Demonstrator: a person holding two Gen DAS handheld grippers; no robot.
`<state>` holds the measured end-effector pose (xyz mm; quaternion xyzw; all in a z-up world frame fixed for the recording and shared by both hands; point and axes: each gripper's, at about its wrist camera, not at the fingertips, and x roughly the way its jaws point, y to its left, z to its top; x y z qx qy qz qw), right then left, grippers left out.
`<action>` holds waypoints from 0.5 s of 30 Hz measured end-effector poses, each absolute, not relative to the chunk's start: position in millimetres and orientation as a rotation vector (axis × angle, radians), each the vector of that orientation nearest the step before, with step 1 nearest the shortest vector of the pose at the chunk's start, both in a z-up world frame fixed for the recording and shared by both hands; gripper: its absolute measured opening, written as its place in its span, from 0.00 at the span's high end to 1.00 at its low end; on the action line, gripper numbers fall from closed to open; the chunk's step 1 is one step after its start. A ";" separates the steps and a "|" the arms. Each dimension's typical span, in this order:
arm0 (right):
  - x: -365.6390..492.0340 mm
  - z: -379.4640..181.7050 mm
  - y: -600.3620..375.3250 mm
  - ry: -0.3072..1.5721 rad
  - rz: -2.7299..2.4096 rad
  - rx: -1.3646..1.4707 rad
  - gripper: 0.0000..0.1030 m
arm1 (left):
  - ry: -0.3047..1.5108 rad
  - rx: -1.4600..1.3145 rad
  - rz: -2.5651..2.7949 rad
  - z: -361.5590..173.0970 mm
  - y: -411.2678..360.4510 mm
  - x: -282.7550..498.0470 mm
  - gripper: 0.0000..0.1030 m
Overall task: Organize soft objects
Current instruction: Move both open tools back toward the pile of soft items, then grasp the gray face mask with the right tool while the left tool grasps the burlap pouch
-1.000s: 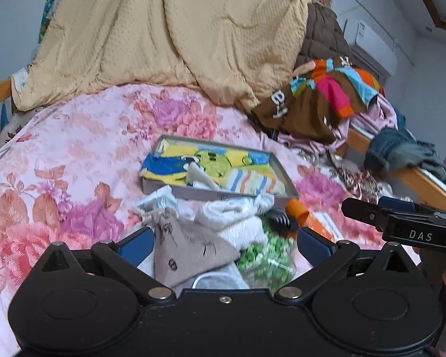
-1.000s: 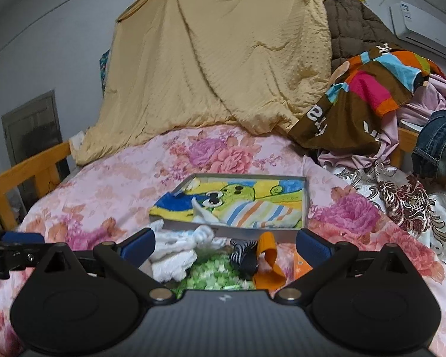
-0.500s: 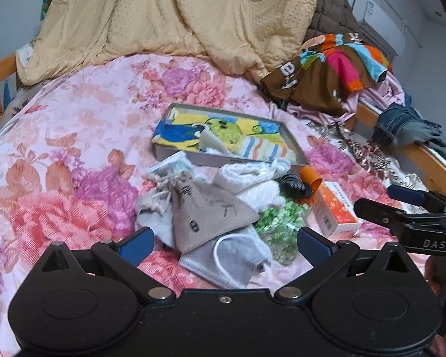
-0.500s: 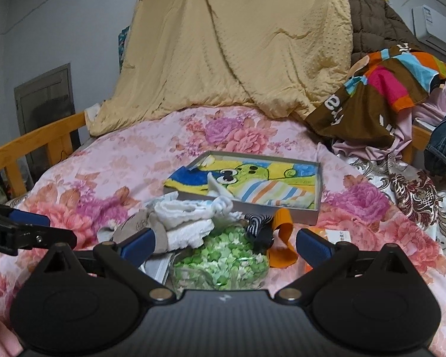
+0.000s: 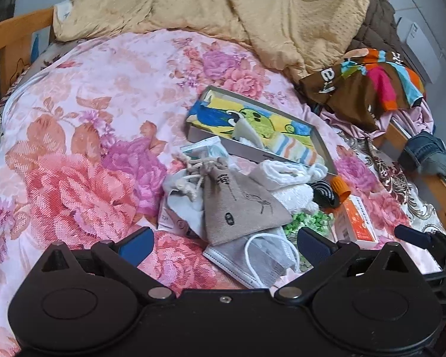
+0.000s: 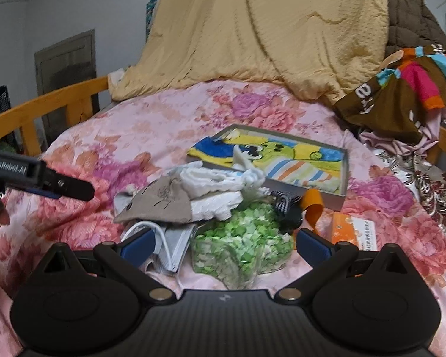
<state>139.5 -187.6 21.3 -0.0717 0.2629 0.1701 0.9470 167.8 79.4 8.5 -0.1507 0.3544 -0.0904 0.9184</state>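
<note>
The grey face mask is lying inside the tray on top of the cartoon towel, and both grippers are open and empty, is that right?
Not quite. The grey face mask isn't in the tray; it lies on the floral bedspread, partly under the beige drawstring pouch, as the left wrist view shows. The left gripper and right gripper are indeed open and empty.
</note>
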 end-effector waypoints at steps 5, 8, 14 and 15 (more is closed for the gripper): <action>143.6 13.2 -177.8 0.564 0.368 -0.167 0.00 | 0.753 -0.314 -0.176 2.7 82.1 174.5 0.01; 145.1 8.6 -172.6 0.581 0.381 -0.178 0.00 | 0.763 -0.314 -0.172 0.0 83.6 176.9 0.01; 146.2 0.0 -162.6 0.609 0.407 -0.210 0.00 | 0.775 -0.339 -0.177 -5.6 88.0 181.7 0.01; 146.5 -1.6 -161.0 0.614 0.411 -0.216 0.00 | 0.777 -0.345 -0.181 -6.1 88.3 182.6 0.01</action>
